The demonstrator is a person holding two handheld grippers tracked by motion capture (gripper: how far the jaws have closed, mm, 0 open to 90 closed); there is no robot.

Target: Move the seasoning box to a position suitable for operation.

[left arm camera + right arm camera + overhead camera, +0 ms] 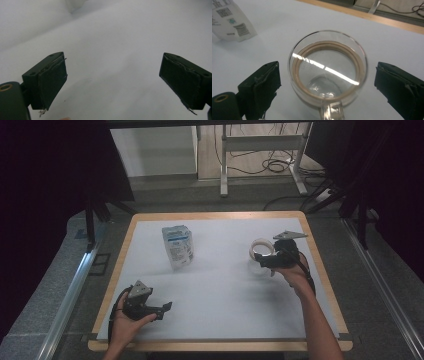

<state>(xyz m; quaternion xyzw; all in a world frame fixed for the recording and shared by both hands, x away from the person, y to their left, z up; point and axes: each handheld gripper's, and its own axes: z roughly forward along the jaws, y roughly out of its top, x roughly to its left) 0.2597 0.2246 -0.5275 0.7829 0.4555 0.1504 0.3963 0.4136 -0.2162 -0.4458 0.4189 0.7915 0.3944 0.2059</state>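
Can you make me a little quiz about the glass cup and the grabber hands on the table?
1. True or false: the right gripper is open, with one jaw on each side of the glass cup.
2. What stands on the table between the left gripper and the far edge? A) a white packet B) a red ball C) a book
3. Fill in: the left gripper holds ____.

Key
1. True; the jaws stand apart from the cup's wall.
2. A, the white packet with blue print.
3. Nothing; its jaws are wide open over the bare white tabletop.
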